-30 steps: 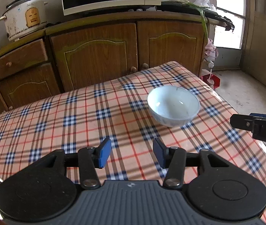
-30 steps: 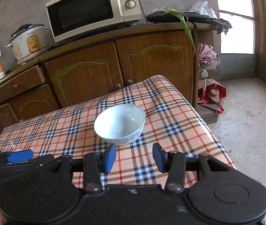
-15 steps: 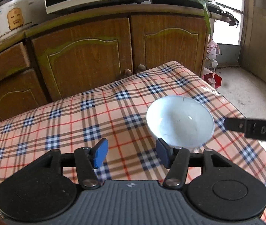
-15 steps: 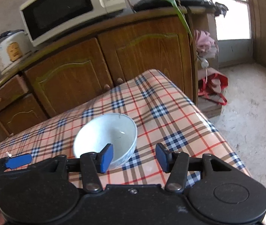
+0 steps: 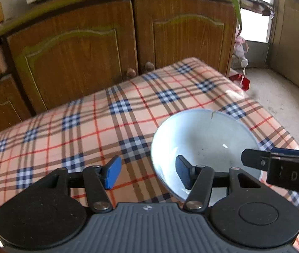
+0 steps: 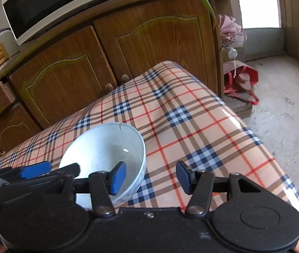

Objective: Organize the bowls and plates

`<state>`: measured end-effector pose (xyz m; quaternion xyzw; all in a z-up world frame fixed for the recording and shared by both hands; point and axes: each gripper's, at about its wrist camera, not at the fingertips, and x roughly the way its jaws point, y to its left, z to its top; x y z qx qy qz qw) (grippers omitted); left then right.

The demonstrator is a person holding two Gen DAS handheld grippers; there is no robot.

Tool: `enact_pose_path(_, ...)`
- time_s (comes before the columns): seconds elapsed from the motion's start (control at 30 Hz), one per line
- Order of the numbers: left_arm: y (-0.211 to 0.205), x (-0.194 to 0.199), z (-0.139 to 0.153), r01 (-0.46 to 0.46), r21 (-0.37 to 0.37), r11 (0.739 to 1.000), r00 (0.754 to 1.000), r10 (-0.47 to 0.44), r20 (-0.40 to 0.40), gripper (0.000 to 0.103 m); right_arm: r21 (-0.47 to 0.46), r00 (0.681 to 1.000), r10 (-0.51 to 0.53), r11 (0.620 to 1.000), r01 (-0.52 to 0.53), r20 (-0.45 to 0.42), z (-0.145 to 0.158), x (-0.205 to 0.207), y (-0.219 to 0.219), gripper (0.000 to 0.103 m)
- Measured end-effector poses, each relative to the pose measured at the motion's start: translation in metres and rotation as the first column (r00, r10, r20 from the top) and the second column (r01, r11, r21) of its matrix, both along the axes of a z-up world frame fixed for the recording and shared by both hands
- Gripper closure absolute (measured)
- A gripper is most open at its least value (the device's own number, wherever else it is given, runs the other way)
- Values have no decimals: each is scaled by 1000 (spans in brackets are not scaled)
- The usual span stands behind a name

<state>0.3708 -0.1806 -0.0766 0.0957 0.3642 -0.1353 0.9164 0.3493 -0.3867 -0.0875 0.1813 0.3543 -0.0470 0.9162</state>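
Where hand-held gripper [image 5: 147, 174] straddles, bowl [image 5: 204, 143] rim.

Table [image 5: 107, 126] under checked peach-blue-red oilcloth; pale bowl [image 5: 204, 139] upright on it, near right edge.

Glossy ceramic bowl [image 5: 204, 139], shiny tablecloth [image 5: 86, 126]

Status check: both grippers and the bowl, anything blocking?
Left gripper open, straddling bowl rim. Right gripper opening, straddling the opposite rim, no pad contact. Bowl upright on plaid tablecloth. Nothing blocking.
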Motion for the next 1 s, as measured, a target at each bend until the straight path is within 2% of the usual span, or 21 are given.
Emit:
enact_pose_path(0.07, -1, 7, -6, 2, -4, 1000, 1000, -2, -23, 47, 7, 1000, 8, 1000, -8, -10, -6, 4, 1, 38)
enact_pose_path(0.13, 0, 13, -12, -2, -19, 1000, 999, 1, -48, 58, 29, 1000, 1, 1000, -1, -8, -12, 7, -1, 38)
enact_pose_path(0.2, 2, 15, -14, -4, -47, 999, 999, 1, -54, 62, 48, 1000, 11, 999, -11, -11, -18, 9, 0, 38)
enact_pose_path(0.23, 2, 15, -15, 9, -63, 998, 999, -13, -53, 72, 65, 1000, 23, 998, -22, -8, -20, 10, 1, 44)
enact_pose_path(0.27, 1, 15, -15, 33, -76, 997, 998, -37, -55, 77, 82, 1000, 31, 996, -31, 1, -21, 10, 1, 50)
enact_pose_path(0.3, -2, 14, -15, 53, -80, 995, 997, -57, -55, 80, 106, 999, 52, 993, -53, 14, -22, 11, 3, 67)
enact_pose_path(0.33, -4, 12, -16, 56, -66, 996, 997, -59, -46, 81, 110, 998, 55, 992, -56, 15, -21, 11, 5, 69)
enact_pose_path(0.43, 0, 10, -15, 49, -103, 993, 997, -55, -51, 85, 77, 999, 45, 996, -46, 8, -20, 8, 11, 72)
enact_pose_path(0.5, -1, 5, -12, 53, -100, 994, 997, -58, -45, 87, 44, 999, 41, 998, -41, -11, -18, 6, 16, 74)
enact_pose_path(0.67, 8, -6, 0, 32, -113, 993, 999, -36, -33, 87, 37, 998, 67, 997, -66, -20, -13, 0, 25, 74)
enact_pose_path(1.0, 26, -46, 22, 2, -154, 988, 1000, -5, -18, 87, -24, 997, 66, 998, -66, 37, 27, -39, 44, 76)
